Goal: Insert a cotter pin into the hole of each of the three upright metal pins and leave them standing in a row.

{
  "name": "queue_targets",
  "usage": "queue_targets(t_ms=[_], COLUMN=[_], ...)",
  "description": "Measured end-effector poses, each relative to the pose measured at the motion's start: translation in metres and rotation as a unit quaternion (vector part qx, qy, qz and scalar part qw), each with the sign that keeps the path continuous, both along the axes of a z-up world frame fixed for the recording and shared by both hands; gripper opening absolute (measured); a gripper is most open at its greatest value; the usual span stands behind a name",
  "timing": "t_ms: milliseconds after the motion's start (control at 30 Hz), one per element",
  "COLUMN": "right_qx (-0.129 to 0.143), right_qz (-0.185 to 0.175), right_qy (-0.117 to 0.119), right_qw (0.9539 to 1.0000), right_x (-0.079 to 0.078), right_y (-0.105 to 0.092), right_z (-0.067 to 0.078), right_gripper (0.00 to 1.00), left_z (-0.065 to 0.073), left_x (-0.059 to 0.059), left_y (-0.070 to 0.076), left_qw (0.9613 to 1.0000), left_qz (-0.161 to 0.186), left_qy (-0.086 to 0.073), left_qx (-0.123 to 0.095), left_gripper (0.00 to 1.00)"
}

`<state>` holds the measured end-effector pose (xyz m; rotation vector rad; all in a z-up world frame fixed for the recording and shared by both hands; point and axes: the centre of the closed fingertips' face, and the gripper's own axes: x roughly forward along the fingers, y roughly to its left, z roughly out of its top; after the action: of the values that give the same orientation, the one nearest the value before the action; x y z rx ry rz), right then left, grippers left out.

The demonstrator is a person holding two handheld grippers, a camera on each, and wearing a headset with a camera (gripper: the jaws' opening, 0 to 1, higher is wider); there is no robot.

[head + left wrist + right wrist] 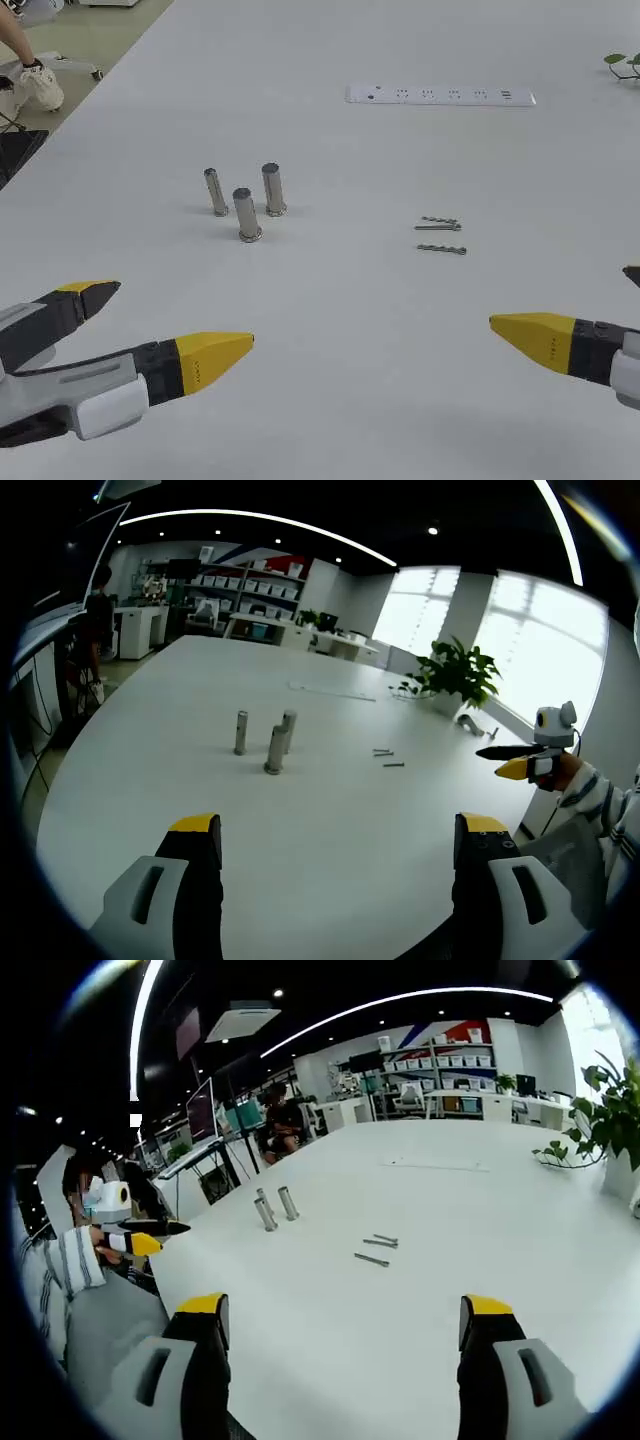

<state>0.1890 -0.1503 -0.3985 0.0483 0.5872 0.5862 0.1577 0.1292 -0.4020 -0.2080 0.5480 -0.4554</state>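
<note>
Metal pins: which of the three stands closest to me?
The front metal pin. It stands lowest in the head view, ahead of the left pin and the right pin behind it.

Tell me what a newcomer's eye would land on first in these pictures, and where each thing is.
Three upright grey metal pins stand clustered on the white workbench, left of centre in the head view, with small silvery cotter pins lying flat to their right. Nearer the person, the yellow-tipped left gripper and right gripper are held above it, jaws wide open and holding nothing.
</note>
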Motion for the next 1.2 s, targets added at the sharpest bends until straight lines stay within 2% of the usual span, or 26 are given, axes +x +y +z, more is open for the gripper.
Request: queue_targets(t_ms=[100, 200, 433, 533, 667, 800, 867, 933, 967, 1033, 1200], right_qx=[0.000, 0.002, -0.001, -0.004, -0.004, -0.005, -0.006, -0.006, -0.009, -0.013, -0.015], right_qz=[-0.001, -0.002, -0.004, -0.004, -0.005, -0.004, -0.004, 0.000, 0.002, 0.002, 0.005], right_qy=[0.000, 0.000, 0.001, 0.004, 0.007, 0.008, 0.010, 0.013, 0.014, 0.015, 0.015], right_qw=[1.0000, 1.0000, 1.0000, 1.0000, 1.0000, 0.9999, 0.9999, 0.9999, 0.9999, 0.9998, 0.9998], right_x=[-0.0003, -0.0008, -0.0009, -0.0013, -0.0016, -0.0023, -0.0027, -0.0038, -0.0044, -0.0047, -0.0050], right_y=[-0.0004, -0.0002, -0.0014, -0.0015, -0.0008, 0.0003, 0.0005, 0.0011, 0.0013, 0.0010, 0.0022], right_z=[0.0001, 0.0012, 0.0018, 0.0008, -0.0005, -0.0015, -0.0021, -0.0033, -0.0040, -0.0048, -0.0039], right_gripper=[0.95, 0.95, 0.96, 0.96, 0.96, 0.96, 0.96, 0.95, 0.95, 0.95, 0.94], left_z=[-0.0004, -0.0031, -0.0026, -0.0033, -0.0073, -0.0095, -0.0087, -0.0056, -0.0049, -0.0043, -0.0057], left_x=[0.0003, -0.0008, 0.0018, 0.0021, 0.0016, 0.0015, 0.0032, 0.0062, 0.0061, 0.0063, 0.0057], left_y=[0.0006, -0.0024, -0.0061, -0.0067, -0.0069, -0.0072, -0.0067, -0.0061, -0.0068, -0.0075, -0.0064], left_qw=[1.0000, 0.9999, 0.9999, 0.9998, 0.9996, 0.9995, 0.9997, 0.9999, 0.9999, 0.9999, 0.9995], left_qz=[0.001, -0.004, -0.010, -0.010, -0.015, -0.019, -0.016, -0.012, -0.014, -0.014, -0.021], left_qy=[0.000, 0.013, 0.008, 0.012, 0.022, 0.023, 0.018, 0.002, -0.001, -0.002, -0.005], left_qx=[0.000, -0.008, -0.006, -0.007, 0.007, 0.009, 0.007, 0.006, 0.005, 0.004, 0.022], left_gripper=[0.99, 0.99, 0.99, 0.99, 0.99, 0.97, 0.97, 0.98, 0.98, 0.98, 0.99])
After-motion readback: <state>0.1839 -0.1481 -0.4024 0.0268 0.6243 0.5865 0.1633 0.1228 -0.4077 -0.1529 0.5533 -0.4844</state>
